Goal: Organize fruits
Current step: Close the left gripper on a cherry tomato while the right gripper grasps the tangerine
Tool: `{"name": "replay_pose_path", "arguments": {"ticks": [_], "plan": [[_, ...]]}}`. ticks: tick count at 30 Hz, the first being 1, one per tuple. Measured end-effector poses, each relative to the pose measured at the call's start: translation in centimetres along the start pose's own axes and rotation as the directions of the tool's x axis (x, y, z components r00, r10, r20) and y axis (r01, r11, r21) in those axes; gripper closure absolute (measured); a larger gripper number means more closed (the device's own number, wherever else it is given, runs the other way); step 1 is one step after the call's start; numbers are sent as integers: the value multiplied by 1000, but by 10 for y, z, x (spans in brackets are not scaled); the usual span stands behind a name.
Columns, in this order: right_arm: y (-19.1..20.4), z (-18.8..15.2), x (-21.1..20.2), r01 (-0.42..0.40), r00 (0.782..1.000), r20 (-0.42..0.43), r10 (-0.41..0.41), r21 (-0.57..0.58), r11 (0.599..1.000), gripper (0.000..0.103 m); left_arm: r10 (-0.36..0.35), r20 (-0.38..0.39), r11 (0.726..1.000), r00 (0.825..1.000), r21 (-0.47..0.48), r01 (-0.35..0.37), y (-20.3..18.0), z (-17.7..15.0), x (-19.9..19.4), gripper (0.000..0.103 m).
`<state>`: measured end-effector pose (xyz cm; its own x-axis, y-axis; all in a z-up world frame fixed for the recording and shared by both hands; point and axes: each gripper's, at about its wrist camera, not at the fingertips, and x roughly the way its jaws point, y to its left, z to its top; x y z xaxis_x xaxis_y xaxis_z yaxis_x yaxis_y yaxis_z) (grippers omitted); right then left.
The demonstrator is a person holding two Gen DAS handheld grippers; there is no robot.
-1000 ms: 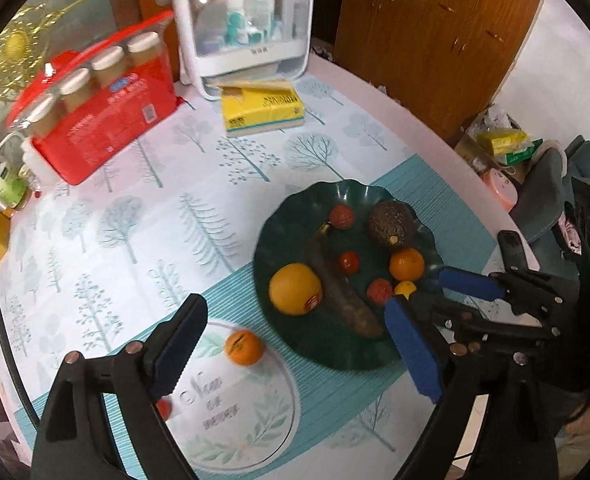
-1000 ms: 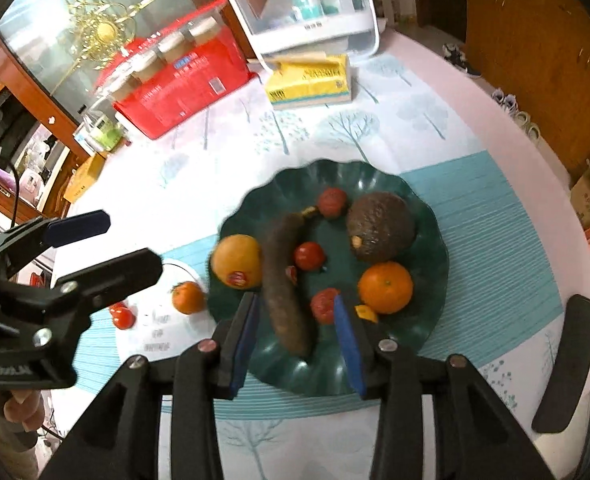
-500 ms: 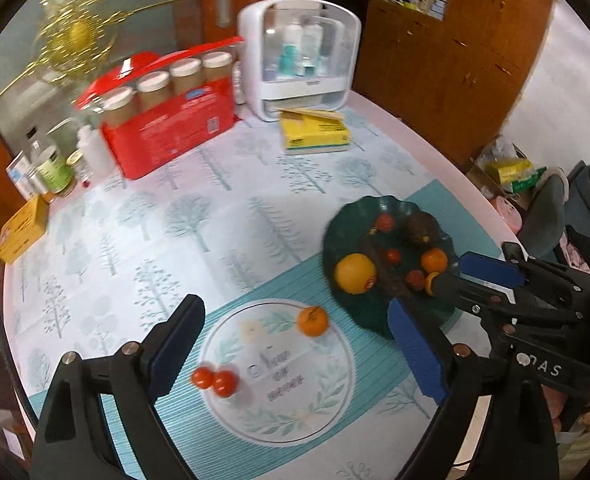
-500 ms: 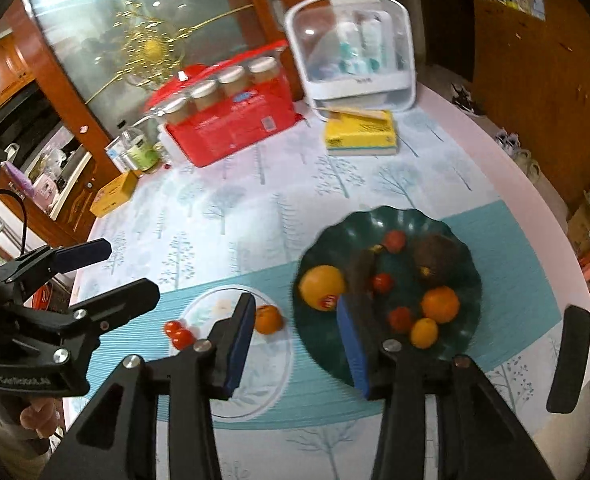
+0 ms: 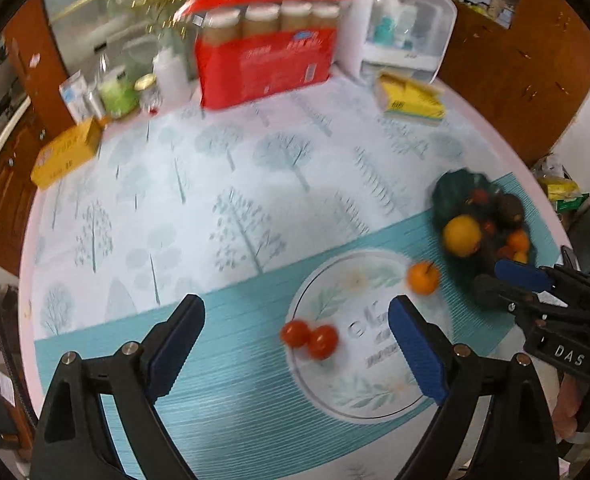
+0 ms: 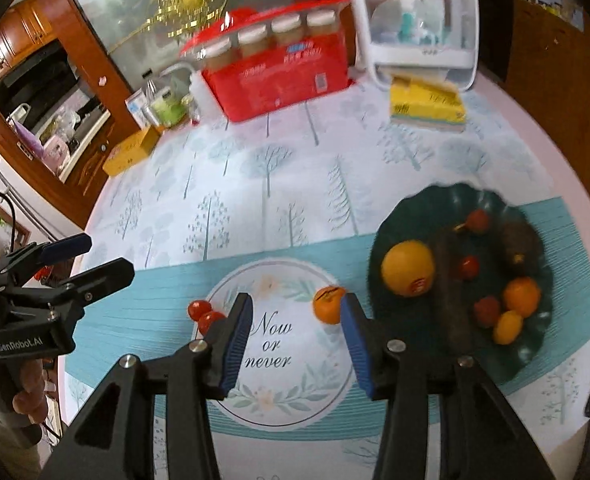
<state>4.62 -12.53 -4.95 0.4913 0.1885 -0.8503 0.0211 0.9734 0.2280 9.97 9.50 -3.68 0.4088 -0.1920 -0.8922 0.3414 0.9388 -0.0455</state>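
Note:
Two red tomatoes [image 5: 309,338] [image 6: 205,316] lie side by side on the left rim of a round printed mat [image 6: 279,396]. A small tangerine [image 5: 423,278] [image 6: 327,304] sits at the mat's right rim. Beside it, a dark green plate [image 5: 447,192] [image 6: 415,204] holds an orange [image 6: 407,268], a long brown fruit, a dark round fruit and several small red and orange fruits. My left gripper [image 5: 295,308] [image 6: 99,258] hangs open above the tomatoes, touching nothing. My right gripper [image 6: 295,304] [image 5: 491,278] hovers over the mat with its jaws partly apart and empty, the tangerine just beyond its right fingertip.
Along the table's far side stand a red box of jars [image 6: 279,76], a white plastic organiser [image 6: 415,28], a yellow tissue pack [image 6: 427,108], a yellow carton [image 5: 67,152] and small bottles [image 5: 119,92]. The round table's edge curves close on the right. Wooden cabinets stand behind.
Both grippers have swung left, away from over the plate to over the round mat. The tomatoes have come into view under the left gripper. The right jaws have widened.

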Motion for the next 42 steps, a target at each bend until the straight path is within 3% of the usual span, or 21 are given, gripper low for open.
{"name": "replay_pose_path", "arguments": {"ticks": [3, 10, 17, 24, 42], "plan": [[1, -9, 22, 12, 1000, -20, -12, 3, 1000, 57, -8, -36, 1000, 999, -7, 7, 9, -13, 25, 11], [-6, -25, 56, 43, 998, -55, -42, 24, 999, 57, -26, -98, 999, 995, -33, 23, 28, -30, 66, 32], [-17, -26, 76, 58, 997, -65, -52, 86, 995, 57, -51, -133, 998, 990, -53, 44, 37, -34, 86, 46], [-23, -23, 88, 57, 996, -80, -49, 112, 992, 57, -59, -156, 998, 986, -4, 59, 29, -34, 98, 47], [-27, -11, 102, 76, 995, -76, -67, 113, 991, 57, -126, -175, 992, 977, -10, 126, 27, -32, 110, 51]]}}
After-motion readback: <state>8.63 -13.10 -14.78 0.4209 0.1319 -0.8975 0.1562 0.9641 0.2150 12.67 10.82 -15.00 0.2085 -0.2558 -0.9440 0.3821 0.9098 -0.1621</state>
